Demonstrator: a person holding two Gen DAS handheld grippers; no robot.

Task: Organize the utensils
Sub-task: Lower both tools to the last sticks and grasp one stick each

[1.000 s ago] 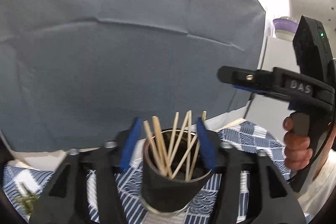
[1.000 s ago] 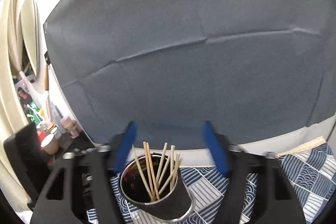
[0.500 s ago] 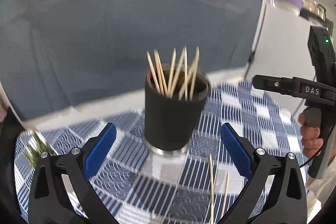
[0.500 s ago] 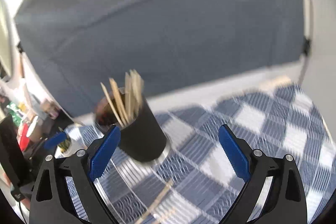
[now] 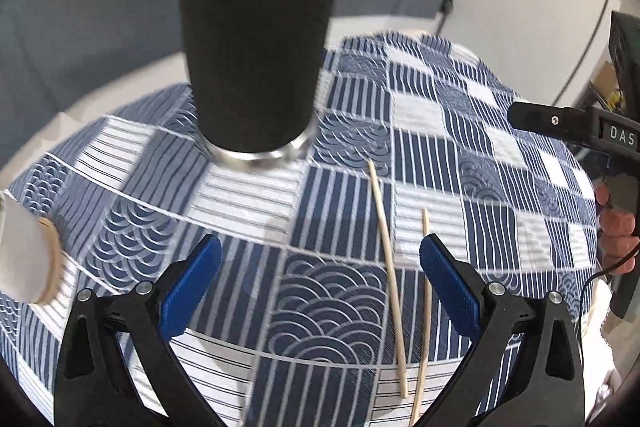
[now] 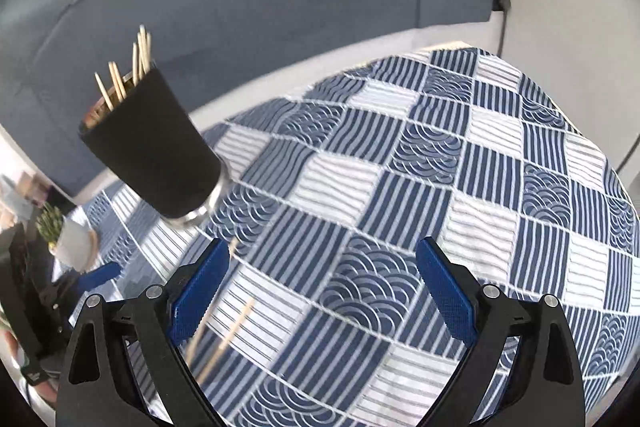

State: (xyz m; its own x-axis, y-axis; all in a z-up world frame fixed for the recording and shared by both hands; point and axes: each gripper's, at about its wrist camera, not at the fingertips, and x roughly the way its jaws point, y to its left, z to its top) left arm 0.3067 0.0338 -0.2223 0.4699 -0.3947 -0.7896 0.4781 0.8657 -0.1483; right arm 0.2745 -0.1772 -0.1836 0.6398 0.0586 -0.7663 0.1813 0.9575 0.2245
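Wooden skewers fill the black cup [image 5: 256, 39], whose steel base rests on the blue patchwork cloth [image 5: 440, 131]; only their tips show in the left wrist view, while the right wrist view looks at the rim and the bundle [image 6: 124, 75] inside. Two loose skewers [image 5: 390, 267] lie on the cloth in front of the cup, one running just inside the left gripper [image 5: 320, 271] right pad. Both the left gripper and the right gripper [image 6: 322, 283] stand wide and hold nothing. A small potted plant [image 6: 66, 235] shows only in the right view.
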